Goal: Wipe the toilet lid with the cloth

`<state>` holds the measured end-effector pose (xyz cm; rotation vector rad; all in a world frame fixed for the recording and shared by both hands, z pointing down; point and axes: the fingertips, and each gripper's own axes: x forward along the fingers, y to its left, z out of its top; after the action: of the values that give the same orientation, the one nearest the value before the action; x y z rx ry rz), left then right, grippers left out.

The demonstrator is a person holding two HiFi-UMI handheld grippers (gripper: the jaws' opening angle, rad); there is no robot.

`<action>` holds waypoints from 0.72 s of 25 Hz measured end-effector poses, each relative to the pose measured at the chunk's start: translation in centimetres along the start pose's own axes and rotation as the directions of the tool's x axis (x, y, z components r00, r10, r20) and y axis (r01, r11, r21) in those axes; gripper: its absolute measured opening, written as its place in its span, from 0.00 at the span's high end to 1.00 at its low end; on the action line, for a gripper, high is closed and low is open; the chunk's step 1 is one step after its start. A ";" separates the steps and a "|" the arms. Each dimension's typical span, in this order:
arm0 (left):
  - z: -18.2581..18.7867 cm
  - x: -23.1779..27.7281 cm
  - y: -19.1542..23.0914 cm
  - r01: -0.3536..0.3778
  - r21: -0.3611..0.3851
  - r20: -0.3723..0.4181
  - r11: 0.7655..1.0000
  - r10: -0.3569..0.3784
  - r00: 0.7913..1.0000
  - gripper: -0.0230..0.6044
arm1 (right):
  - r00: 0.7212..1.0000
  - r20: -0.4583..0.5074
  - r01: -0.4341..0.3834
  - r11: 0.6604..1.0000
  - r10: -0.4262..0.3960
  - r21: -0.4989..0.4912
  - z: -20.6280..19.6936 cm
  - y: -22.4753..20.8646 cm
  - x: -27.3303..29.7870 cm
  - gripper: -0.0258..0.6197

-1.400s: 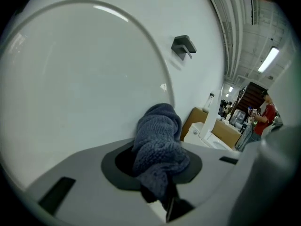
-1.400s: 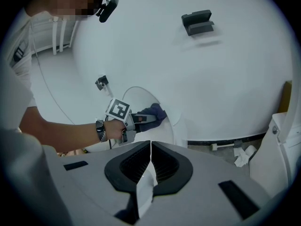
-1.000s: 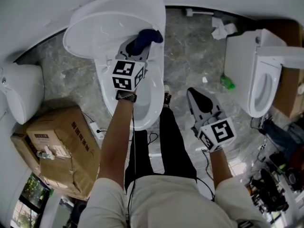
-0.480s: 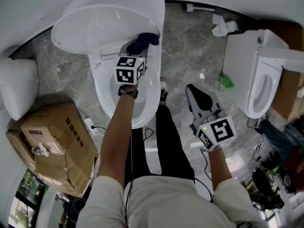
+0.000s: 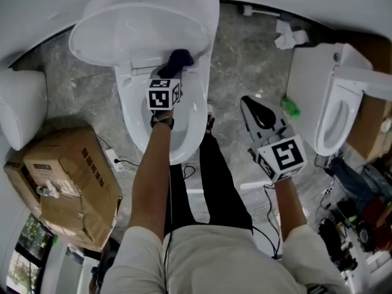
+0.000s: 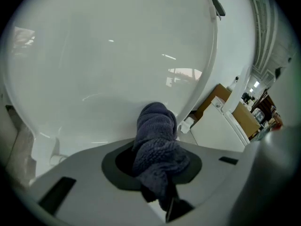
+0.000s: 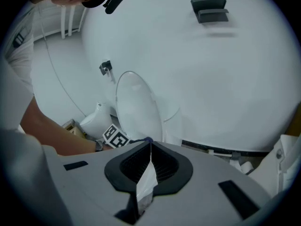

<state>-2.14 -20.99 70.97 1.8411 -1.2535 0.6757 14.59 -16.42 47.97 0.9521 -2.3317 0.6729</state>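
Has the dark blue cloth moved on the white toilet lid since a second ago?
Yes. The dark blue cloth slid down the raised white toilet lid toward its hinge.

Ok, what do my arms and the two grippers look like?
The left gripper and right gripper are grey with black pads; each carries a cube of black-and-white square markers. A dark watch sits on the left wrist. Forearms are bare below pale short sleeves.
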 end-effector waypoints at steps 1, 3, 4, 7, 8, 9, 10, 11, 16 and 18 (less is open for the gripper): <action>-0.3 -0.8 0.5 -0.005 -0.015 0.013 1.000 0.005 1.000 0.80 | 1.000 0.001 -0.004 0.999 0.004 -0.033 0.7 -0.2 0.6 0.91; -0.6 -2.8 1.4 -0.018 -0.038 0.042 0.999 0.019 0.999 0.80 | 1.000 0.006 -0.019 0.993 0.020 -0.114 2.4 0.1 1.7 0.91; -0.7 -3.9 1.9 -0.026 -0.048 0.056 0.999 0.028 0.998 0.80 | 0.999 0.008 -0.031 0.988 0.032 -0.154 3.4 0.4 2.2 0.91; -0.7 -7.3 2.8 -0.050 -0.072 0.098 0.996 0.057 0.994 0.80 | 0.998 0.030 -0.041 0.975 0.049 -0.218 6.6 1.1 3.3 0.91; -0.6 -8.5 3.2 -0.061 -0.075 0.113 0.995 0.069 0.991 0.80 | 0.998 0.047 -0.039 0.974 0.051 -0.225 7.6 1.3 3.6 0.91; -0.4 -9.7 3.5 -0.074 -0.074 0.128 0.995 0.083 0.988 0.80 | 0.996 0.065 -0.042 0.972 0.058 -0.231 8.7 1.6 3.9 0.91; -0.2 -11.0 3.8 -0.088 -0.071 0.144 0.994 0.097 0.985 0.80 | 0.994 0.082 -0.051 0.970 0.072 -0.239 9.7 2.0 4.1 0.91; 0.1 -12.3 4.0 -0.101 -0.066 0.160 0.993 0.111 0.981 0.80 | 0.991 0.099 -0.062 0.966 0.089 -0.251 10.7 2.5 4.3 0.91; 2.9 -18.2 4.1 -0.135 -0.009 0.247 0.991 0.133 0.960 0.80 | 0.981 0.151 -0.071 0.950 0.122 -0.305 15.2 3.8 5.1 0.91; 4.0 -20.1 3.9 -0.140 0.008 0.276 0.990 0.132 0.952 0.80 | 0.980 0.157 -0.063 0.944 0.119 -0.324 16.5 3.9 5.6 0.91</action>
<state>-13.24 -14.93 54.34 1.9328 -1.5697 0.5239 3.66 -26.80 38.34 0.7848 -2.5503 0.2405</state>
